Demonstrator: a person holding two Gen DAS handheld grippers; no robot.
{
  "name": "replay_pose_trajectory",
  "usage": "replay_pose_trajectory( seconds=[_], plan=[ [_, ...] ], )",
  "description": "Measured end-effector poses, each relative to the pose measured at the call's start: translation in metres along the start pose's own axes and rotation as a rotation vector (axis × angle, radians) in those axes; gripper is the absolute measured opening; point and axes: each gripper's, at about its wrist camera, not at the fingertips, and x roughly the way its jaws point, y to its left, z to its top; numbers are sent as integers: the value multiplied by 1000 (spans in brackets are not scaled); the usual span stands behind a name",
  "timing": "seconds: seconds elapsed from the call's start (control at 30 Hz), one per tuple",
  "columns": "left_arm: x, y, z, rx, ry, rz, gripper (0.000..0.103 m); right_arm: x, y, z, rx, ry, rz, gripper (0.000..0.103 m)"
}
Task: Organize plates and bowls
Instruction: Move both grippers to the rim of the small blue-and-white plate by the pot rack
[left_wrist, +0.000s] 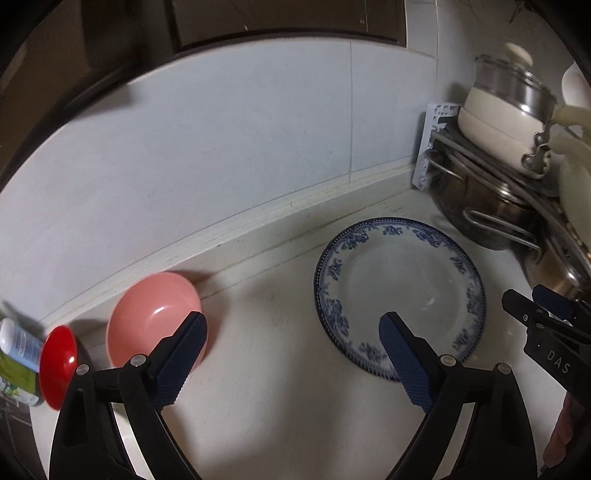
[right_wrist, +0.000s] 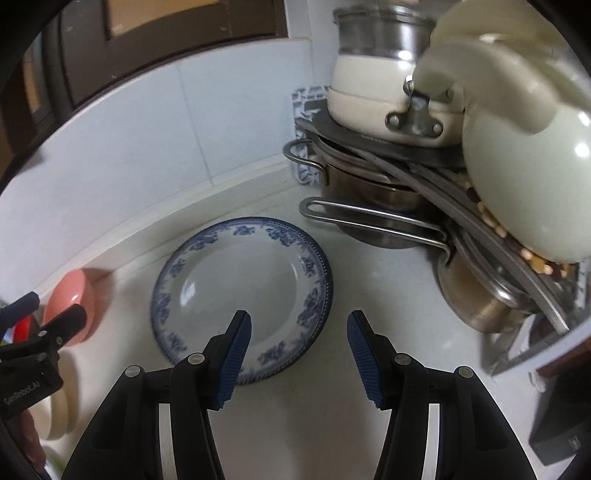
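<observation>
Left view: left gripper (left_wrist: 291, 332) held over counter (left_wrist: 266, 387), fingers wide apart, nothing held; plate (left_wrist: 399, 295) lies flat by the right finger, pink bowl (left_wrist: 155, 317) at the wall; approach step judged.

Right view: right gripper (right_wrist: 299, 328) fingers apart, empty; plate (right_wrist: 240, 291) blue-rimmed, glossy; rim to be straddled next, thin edge judged slippery.

Ahead of the jaws, a glossy glazed plate (right_wrist: 242, 280); right of them, shiny steel pots (right_wrist: 373, 206); matt counter (right_wrist: 303, 424).
</observation>
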Motion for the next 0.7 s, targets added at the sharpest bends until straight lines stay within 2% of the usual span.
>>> replay_pose_trajectory(
  seconds=[0.43,0.7],
  plan=[
    [75,-16,14,16,94,-26,86,67,-13,11,19,63,0,55],
    [103,-17,19,9,156,-55,79,95,-17,18,33,133,3,55]
  ],
)
